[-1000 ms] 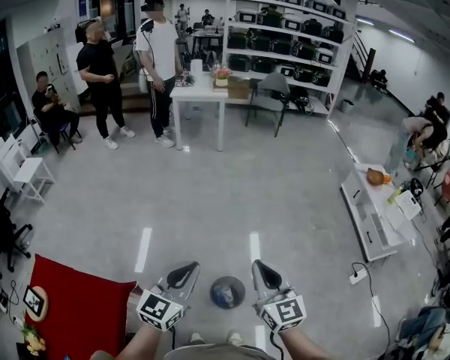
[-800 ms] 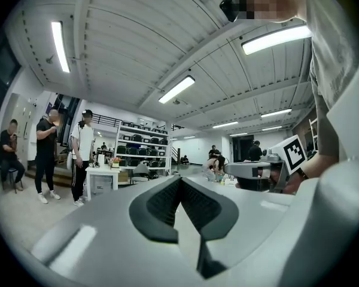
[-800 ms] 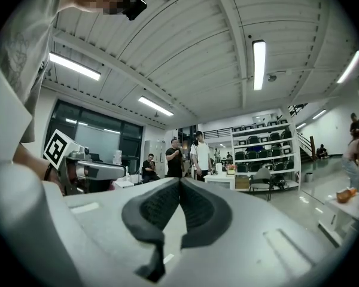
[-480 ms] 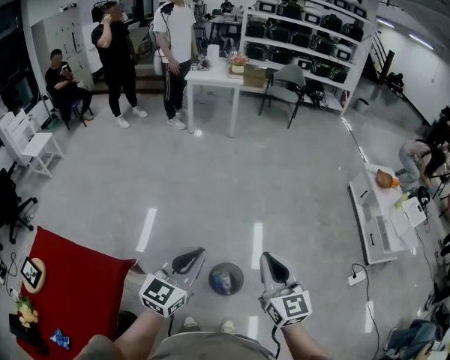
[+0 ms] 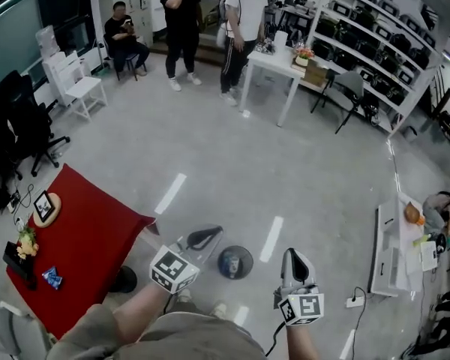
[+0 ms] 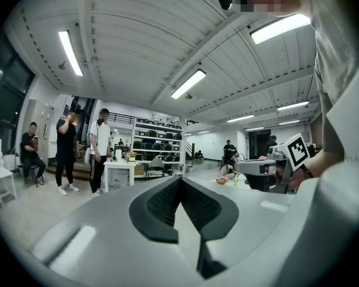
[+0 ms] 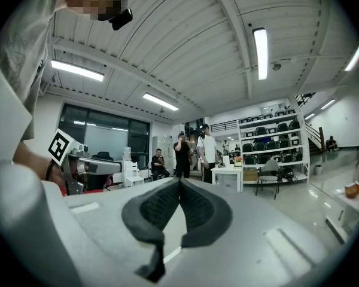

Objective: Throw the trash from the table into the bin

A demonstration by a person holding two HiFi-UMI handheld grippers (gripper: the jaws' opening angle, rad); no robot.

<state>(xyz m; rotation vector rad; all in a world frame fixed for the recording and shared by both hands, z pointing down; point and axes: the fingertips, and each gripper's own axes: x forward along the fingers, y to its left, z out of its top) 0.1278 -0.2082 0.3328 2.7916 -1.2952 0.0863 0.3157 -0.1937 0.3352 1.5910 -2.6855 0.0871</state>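
Grey floor, bin (image 5: 235, 262) with blurry contents seen between left gripper (image 5: 208, 237) and right gripper (image 5: 295, 259), both pinched together, empty.

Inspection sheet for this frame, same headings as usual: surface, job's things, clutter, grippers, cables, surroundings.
Surface: red-covered table at lower left.
Job's things: blue packet, likely the trash, on the table near its edge; bin on the floor between the grippers.
Clutter: small frame and flowers on the table.
Grippers: left gripper and right gripper both shut, empty, over the floor.
Cables: power strip with its lead on the floor at right.
Surroundings: people near a white table; shelves.
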